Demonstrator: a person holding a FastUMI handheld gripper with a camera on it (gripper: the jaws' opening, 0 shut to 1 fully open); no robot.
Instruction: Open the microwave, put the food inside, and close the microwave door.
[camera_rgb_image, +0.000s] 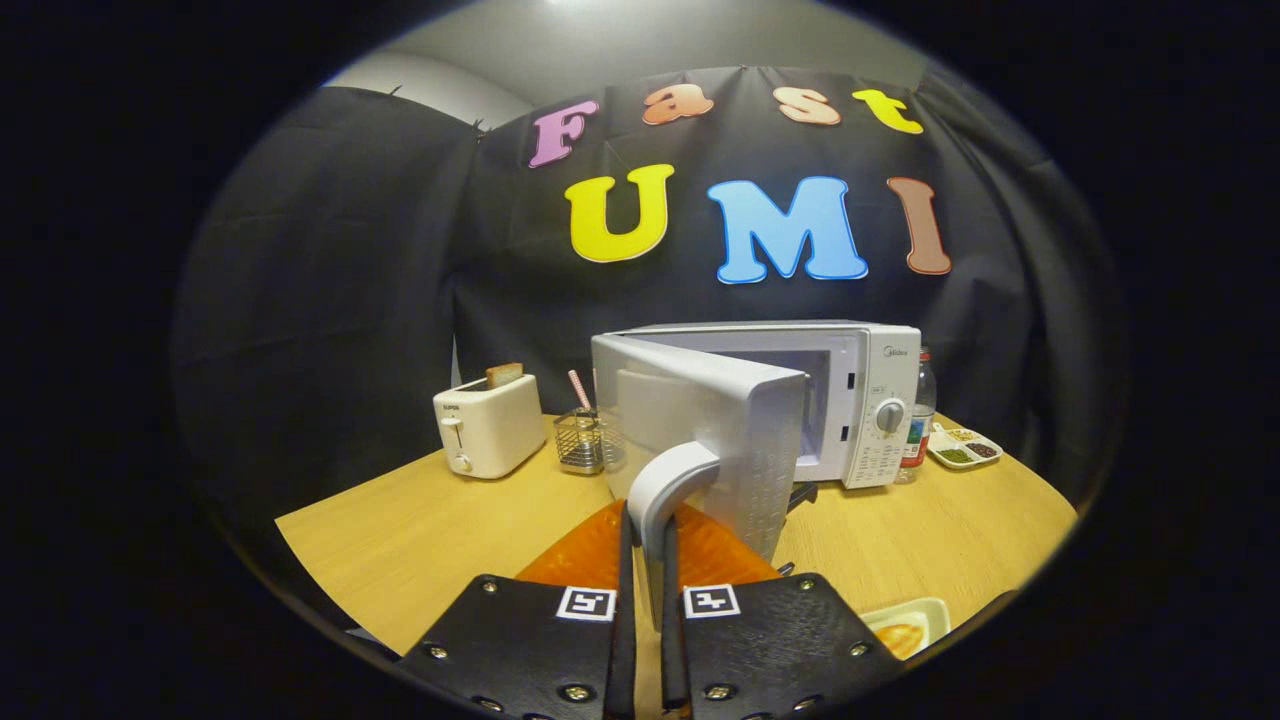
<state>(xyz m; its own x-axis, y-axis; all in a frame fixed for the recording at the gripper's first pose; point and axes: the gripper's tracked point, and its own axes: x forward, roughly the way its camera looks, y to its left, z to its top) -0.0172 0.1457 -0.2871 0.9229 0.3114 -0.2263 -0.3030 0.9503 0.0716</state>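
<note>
Jaws (645, 545) closed on the door handle (668, 492) of the microwave (860, 400); door (700, 430) stands swung open over the table (420, 540). Plate of food (908, 628) lies just right of the jaws. Toaster (488, 425) well apart, left.
</note>
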